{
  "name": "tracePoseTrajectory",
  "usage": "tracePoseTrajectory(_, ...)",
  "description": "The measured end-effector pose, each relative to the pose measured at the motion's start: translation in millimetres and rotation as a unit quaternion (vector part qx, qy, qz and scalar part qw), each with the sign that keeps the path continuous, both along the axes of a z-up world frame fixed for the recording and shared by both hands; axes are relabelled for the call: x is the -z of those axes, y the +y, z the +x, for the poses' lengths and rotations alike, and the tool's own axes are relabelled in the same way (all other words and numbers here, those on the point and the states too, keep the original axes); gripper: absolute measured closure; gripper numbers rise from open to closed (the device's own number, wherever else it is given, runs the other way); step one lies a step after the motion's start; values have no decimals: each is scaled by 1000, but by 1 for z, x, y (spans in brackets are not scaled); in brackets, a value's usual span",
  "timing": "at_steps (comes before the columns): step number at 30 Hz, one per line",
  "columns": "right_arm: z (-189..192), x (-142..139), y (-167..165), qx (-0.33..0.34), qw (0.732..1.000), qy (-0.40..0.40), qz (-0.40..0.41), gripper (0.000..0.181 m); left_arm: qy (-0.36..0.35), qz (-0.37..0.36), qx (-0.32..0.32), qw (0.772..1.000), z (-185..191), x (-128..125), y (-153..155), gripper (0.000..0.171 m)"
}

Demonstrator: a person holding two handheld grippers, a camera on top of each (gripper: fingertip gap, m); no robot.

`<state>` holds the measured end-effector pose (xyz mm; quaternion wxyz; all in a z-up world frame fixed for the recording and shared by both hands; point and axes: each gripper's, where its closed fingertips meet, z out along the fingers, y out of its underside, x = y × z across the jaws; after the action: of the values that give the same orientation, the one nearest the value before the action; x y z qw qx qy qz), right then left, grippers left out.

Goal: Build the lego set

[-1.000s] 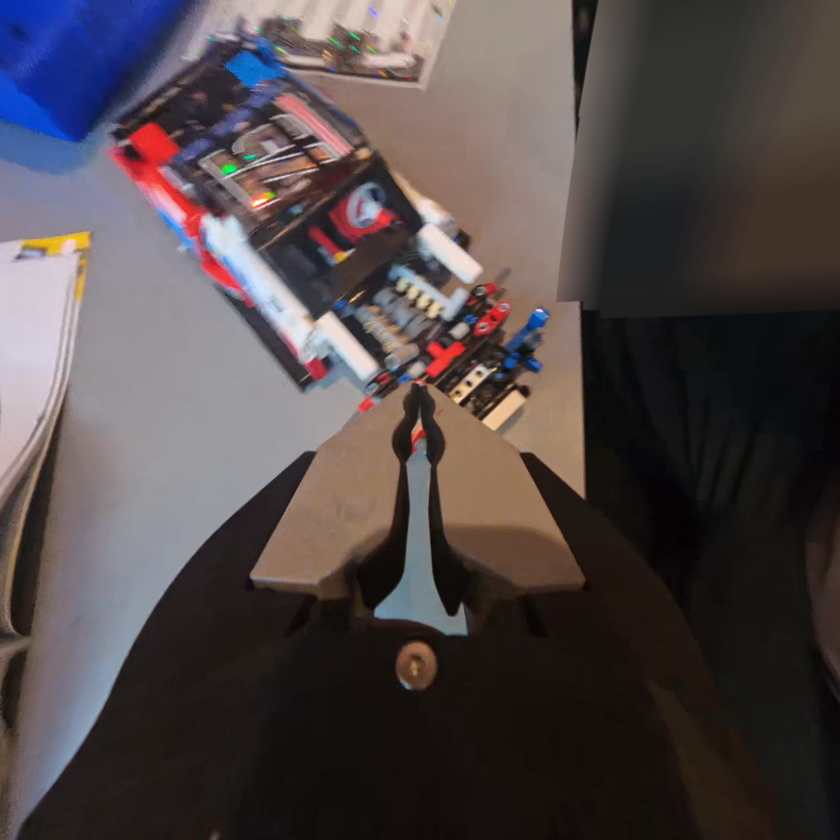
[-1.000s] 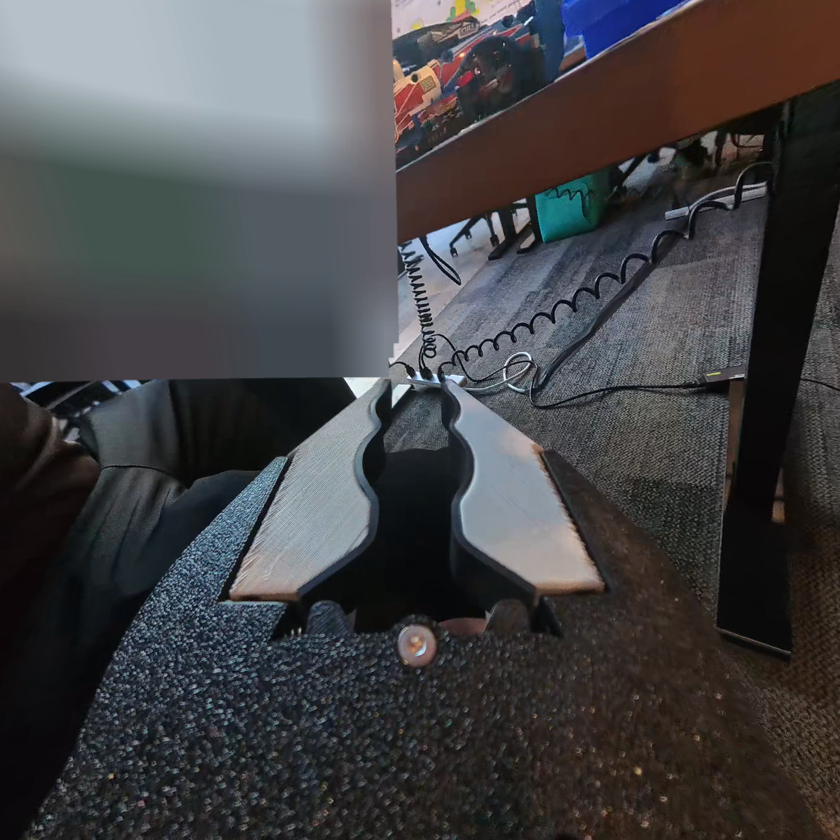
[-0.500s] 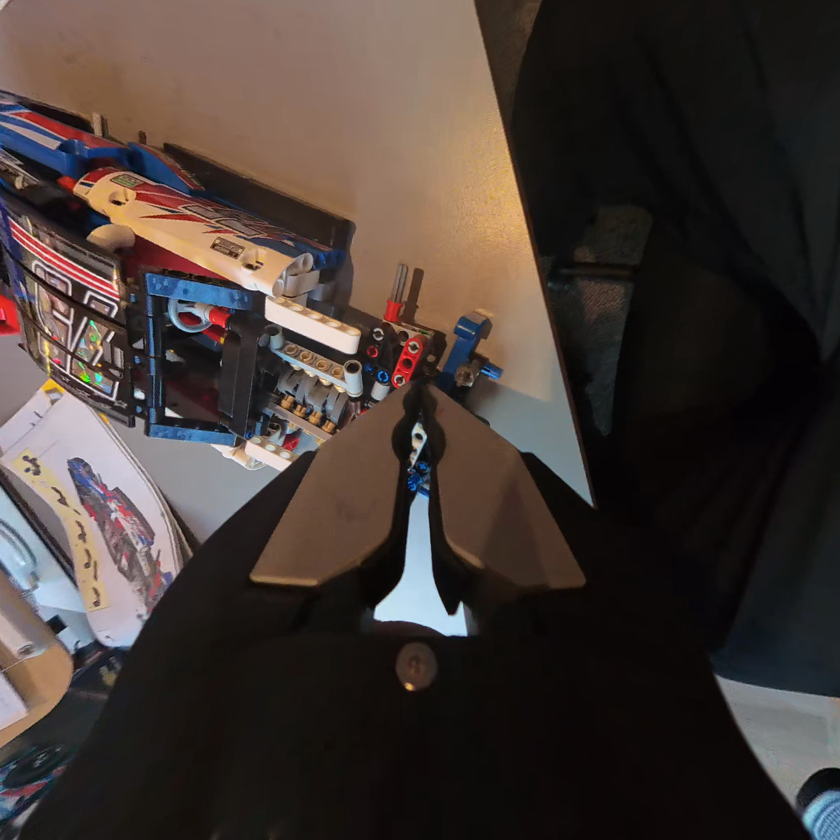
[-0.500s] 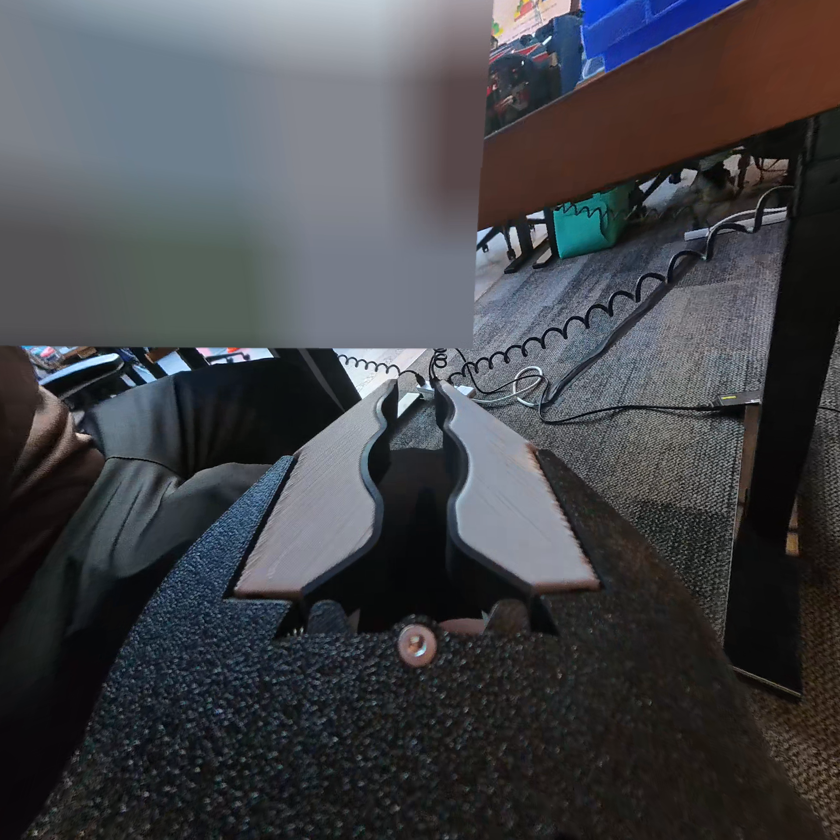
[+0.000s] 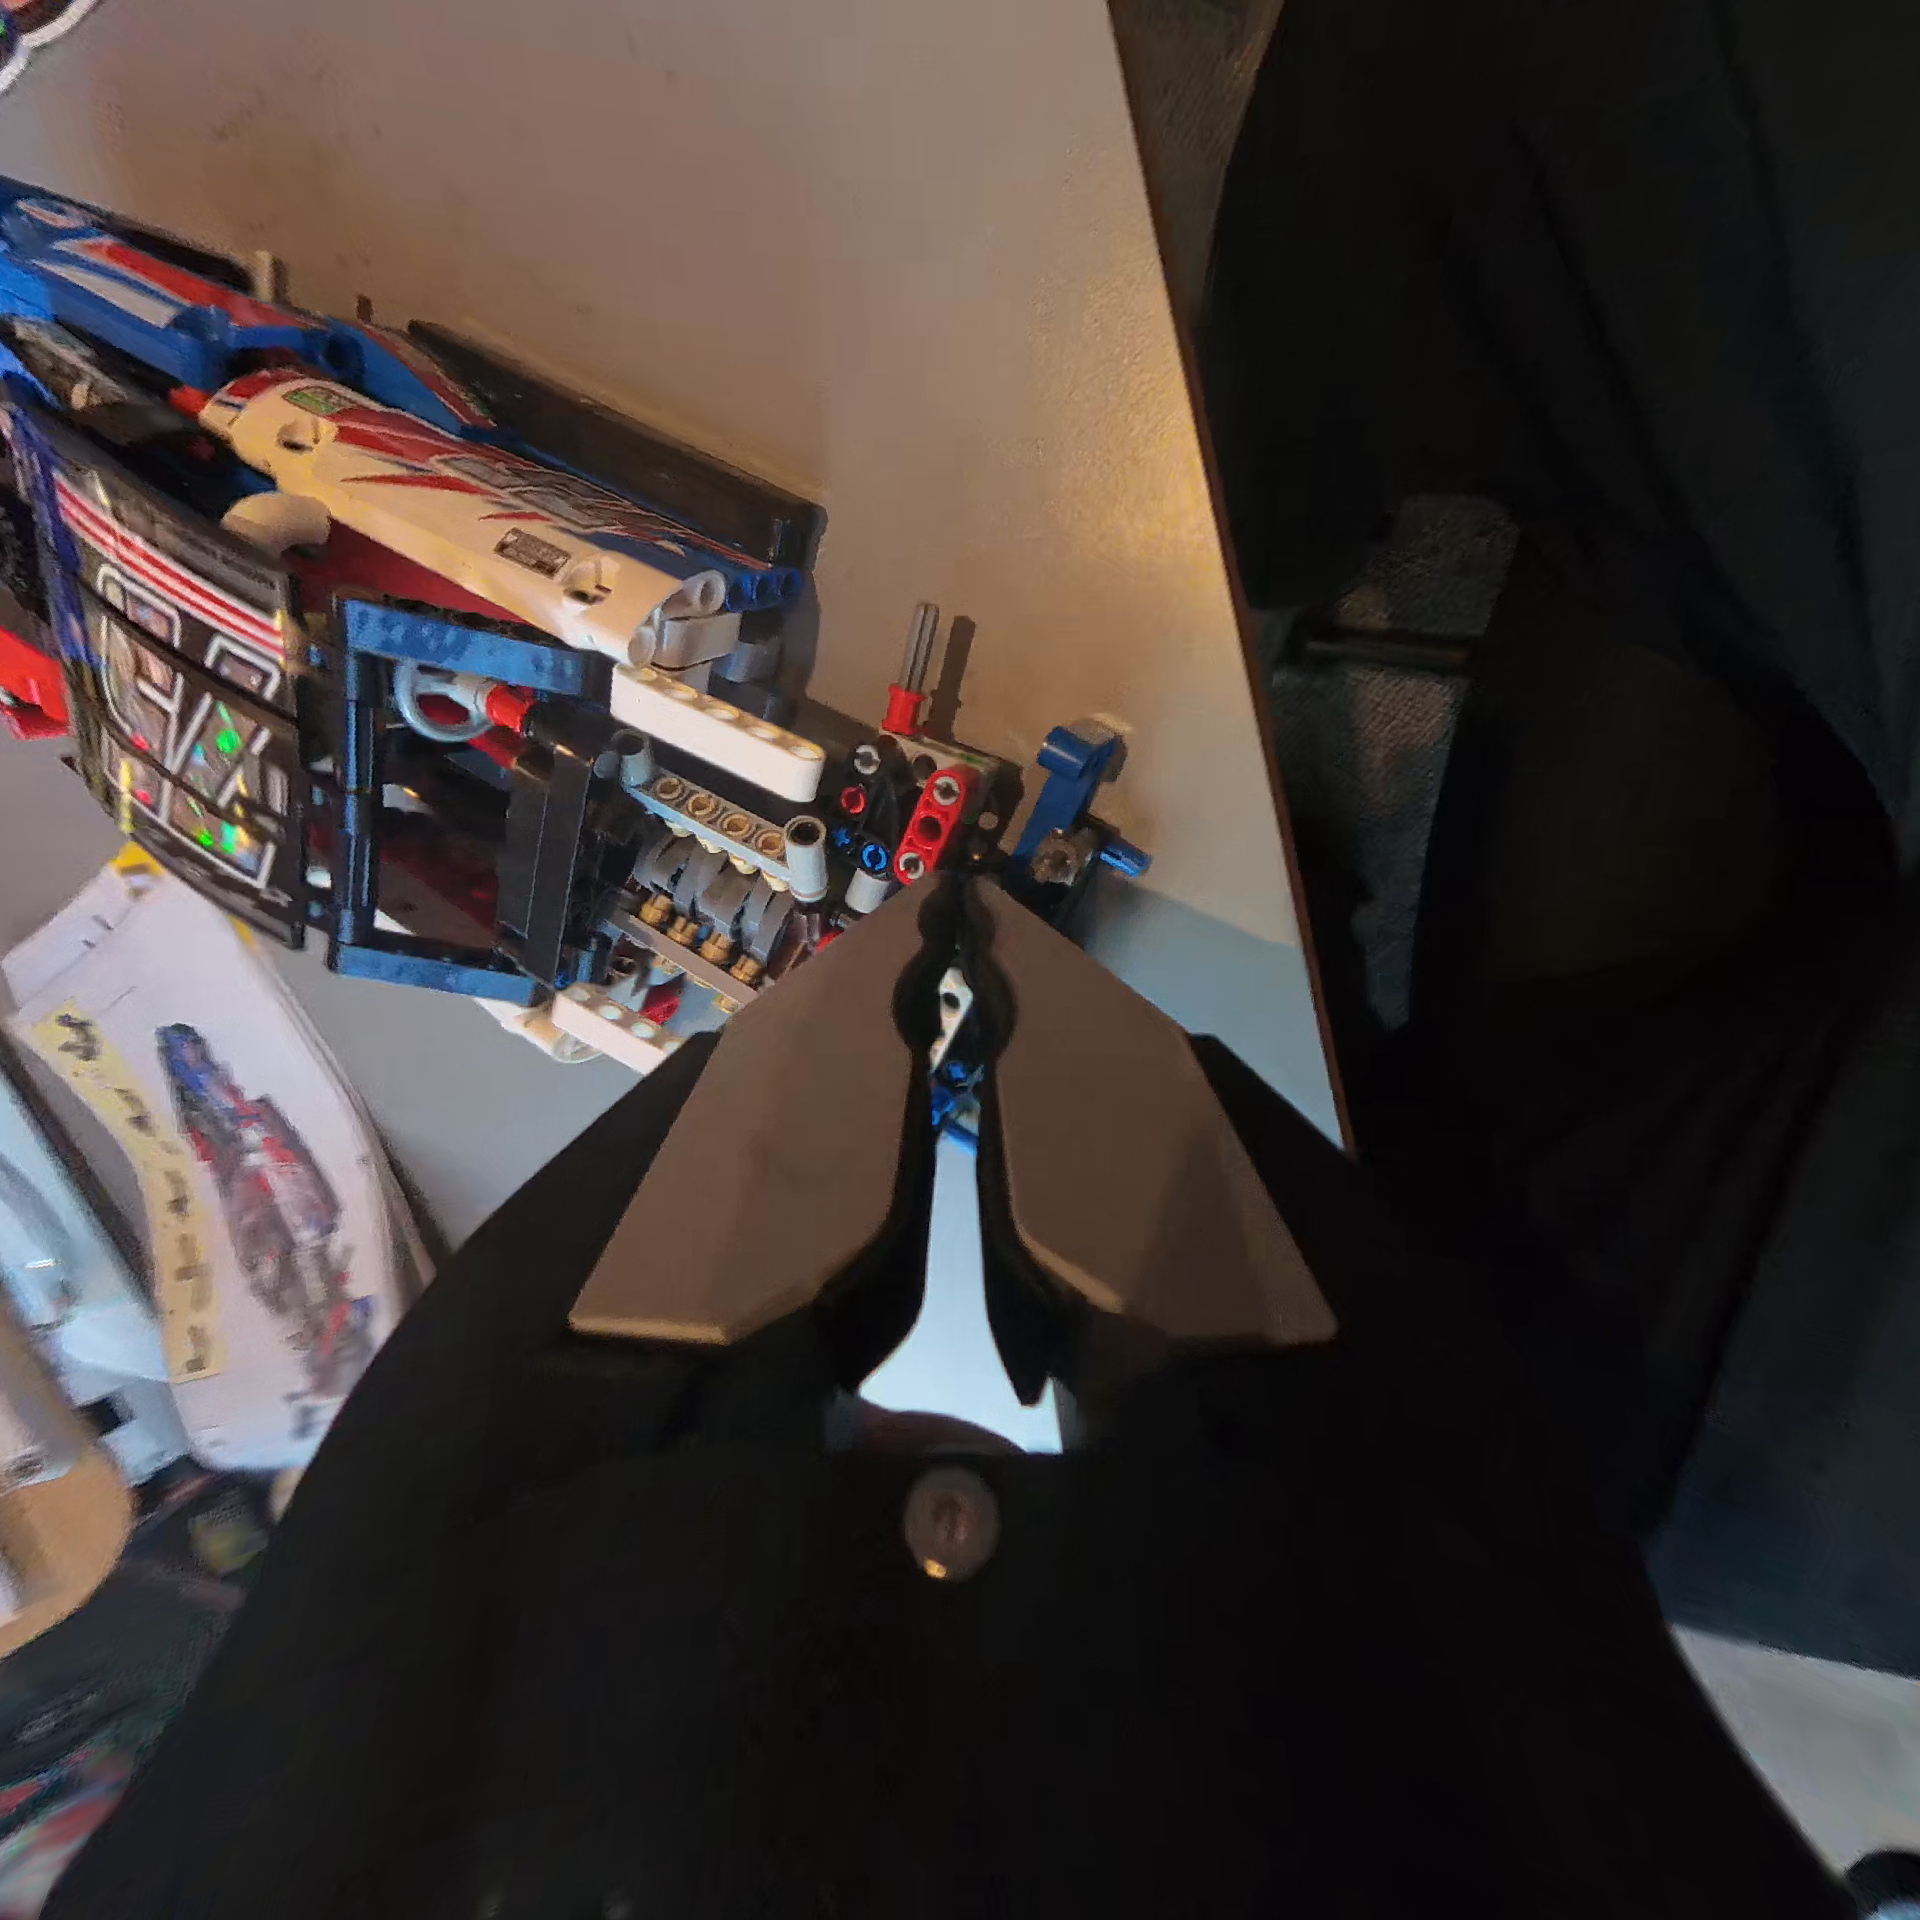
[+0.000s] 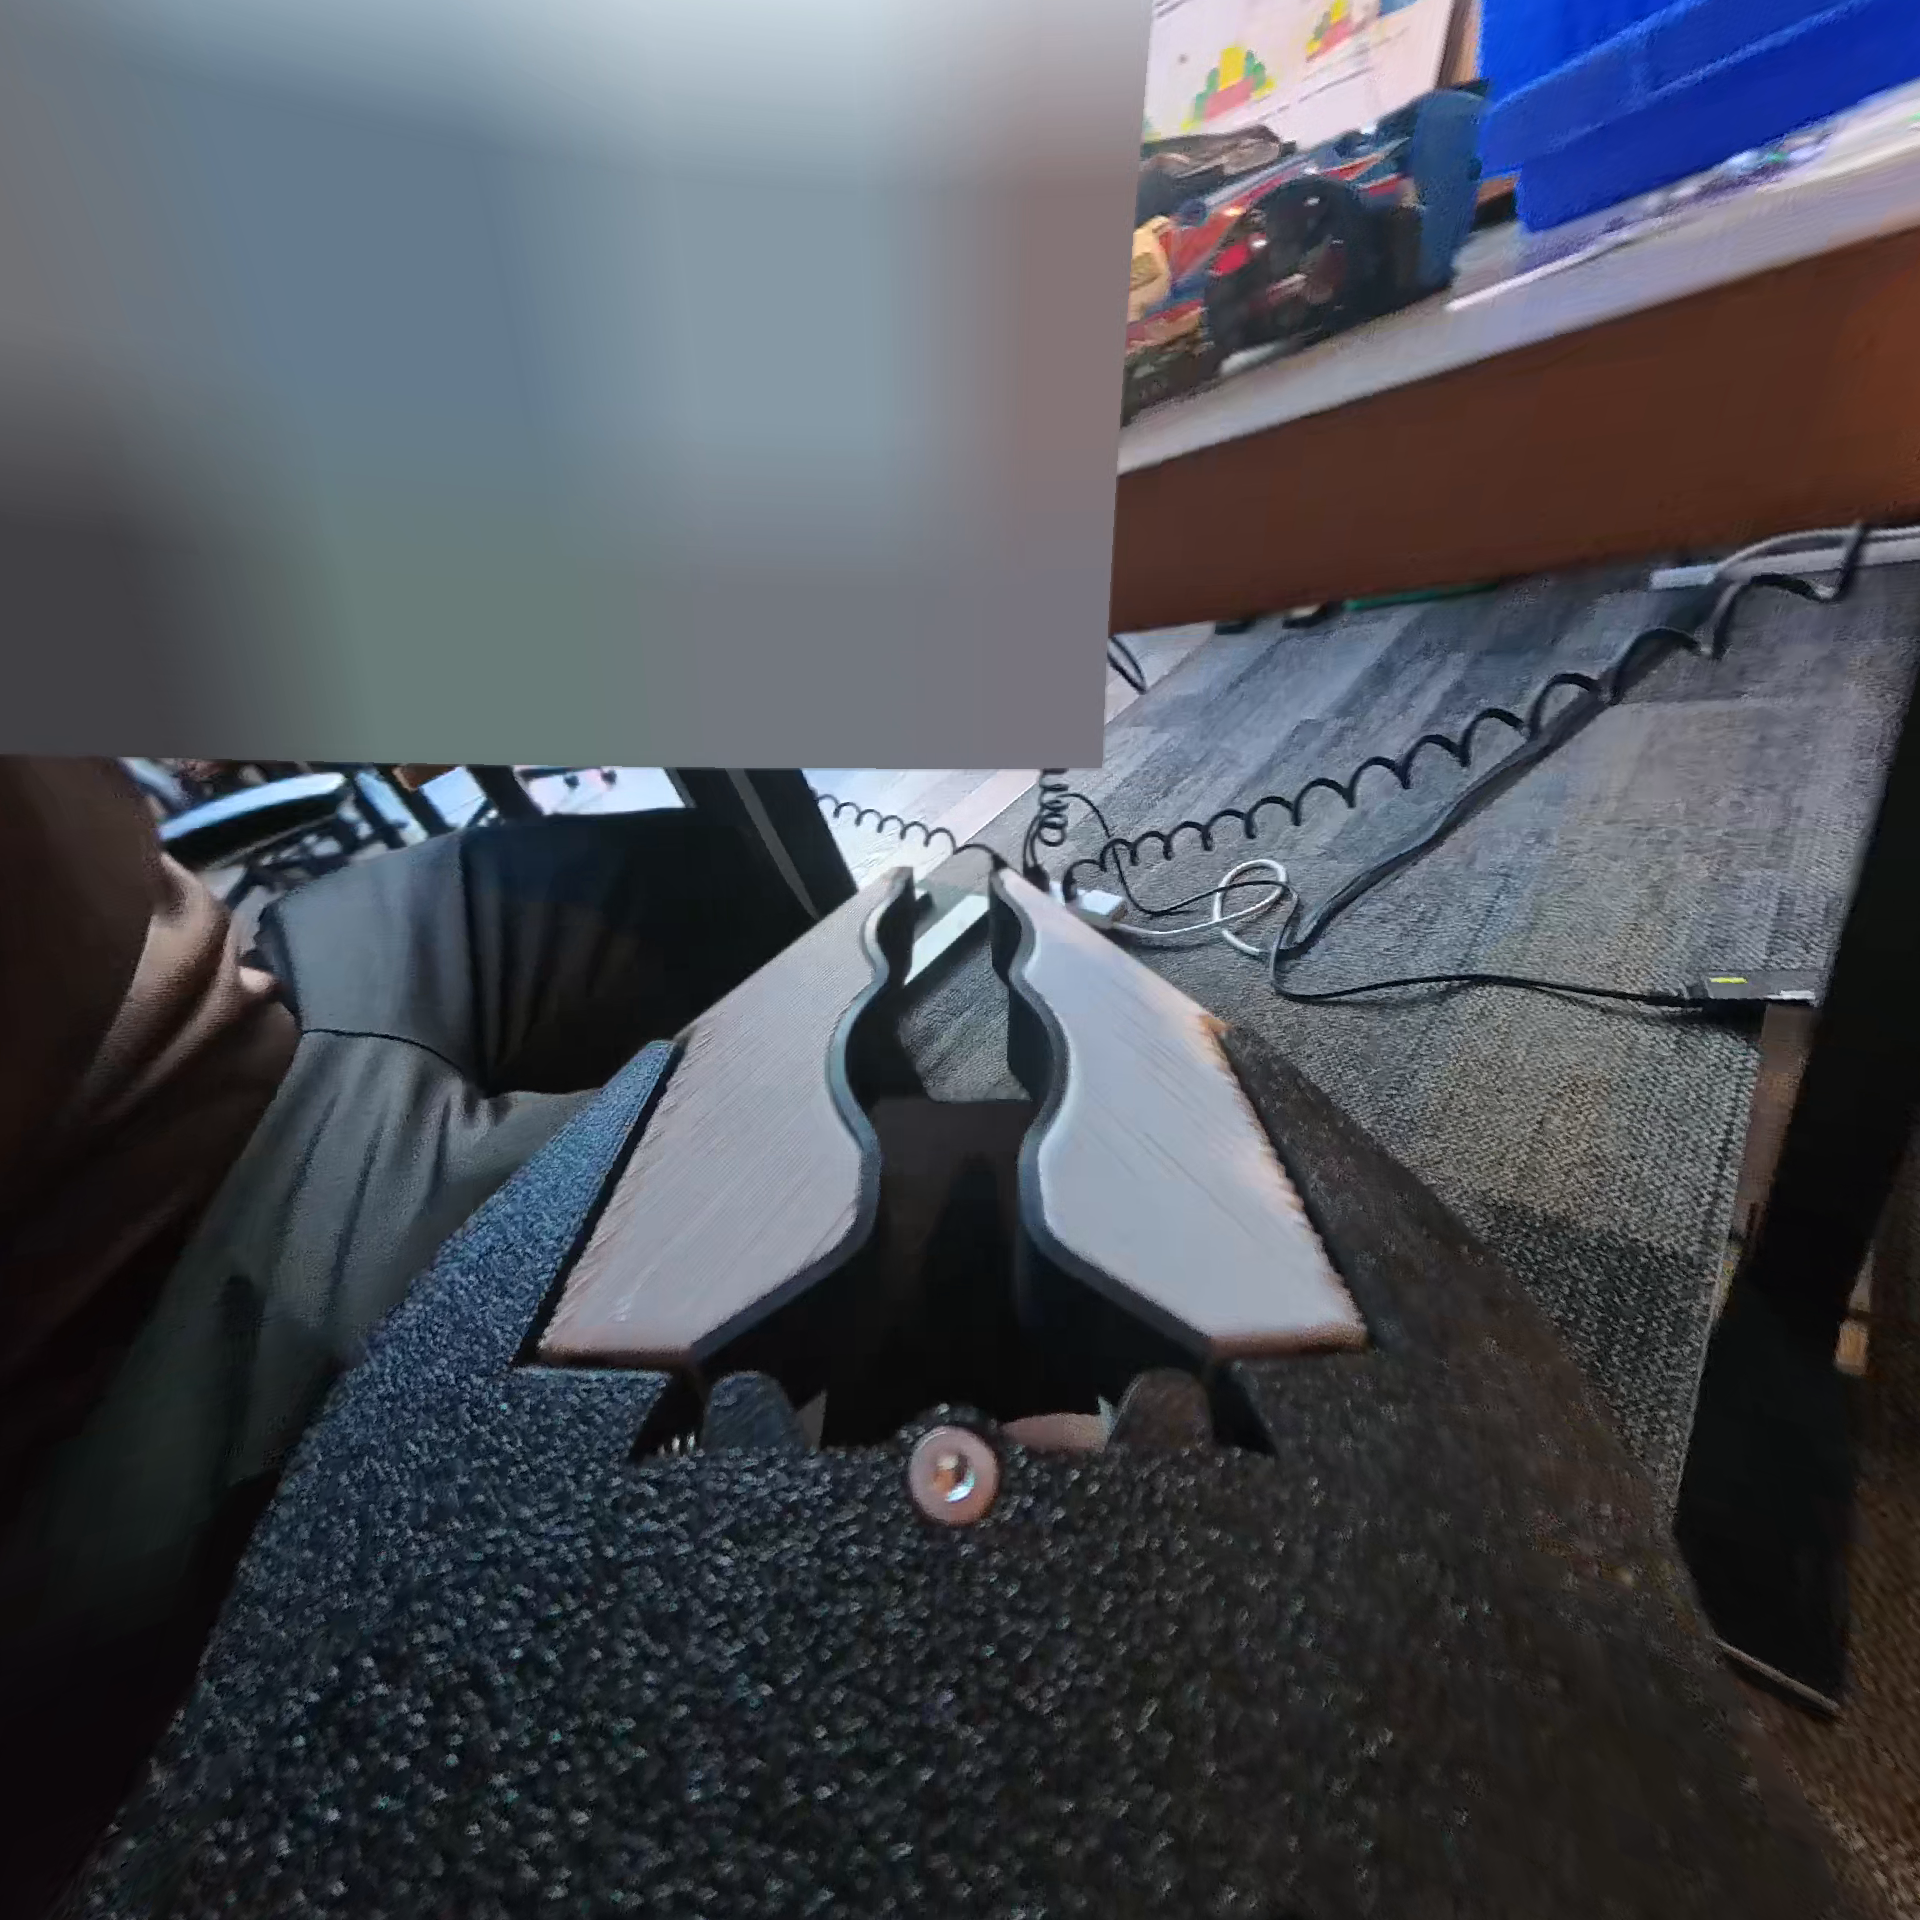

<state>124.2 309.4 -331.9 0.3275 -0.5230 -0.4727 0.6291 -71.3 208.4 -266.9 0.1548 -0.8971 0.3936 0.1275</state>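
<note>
My right tongs (image 6: pixel 940 894) have risen towards the bench (image 6: pixel 1507 478), narrowly parted, empty. My left tongs (image 5: pixel 958 894) pinch the lego car (image 5: pixel 499 707) by its near end; I should hold it steady, level.

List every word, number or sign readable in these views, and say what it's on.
Lego car, small grey label on its white side panel: too small to read.
Booklet, yellow strip beside its car picture: blurred.
Sheet beyond the table, right wrist view: blurred.
None can be quoted.
</note>
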Motion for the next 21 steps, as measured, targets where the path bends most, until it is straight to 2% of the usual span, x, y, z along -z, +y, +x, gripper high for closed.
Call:
tracePoseTrajectory(3, -12, -14, -16, -42, 999, -20, 22, 155, -50, 40, -36, 997, 0, -6, 0, 171)
tracePoseTrajectory(6, -30, -41, -43, -90, 994, -30, 60, 151, -17, 124, -36, 991, -8, -25, -5, 171)
tracePoseTrajectory(10, -84, -73, -69, -92, 987, -56, 123, 153, -6, 156, -60, 986, -12, -25, -40, 171)
tracePoseTrajectory(13, -127, -73, -97, -117, 975, -111, 150, 149, -16, 216, -79, 973, -13, -30, -58, 171)
tracePoseTrajectory(15, -150, -62, -103, -102, 963, -145, 205, 154, -47, 253, -94, 962, -9, -33, -67, 171)
tracePoseTrajectory(17, -162, -60, -110, -98, 954, -156, 235, 175, -67, 288, -103, 950, -6, -34, -72, 171)
tracePoseTrajectory(19, -169, -62, -113, -92, 952, -159, 245, 181, -67, 312, -100, 943, -4, -31, -77, 171)
tracePoseTrajectory(21, -170, -62, -114, -98, 950, -177, 239, 179, -56, 335, -90, 936, -2, -26, -78, 171)
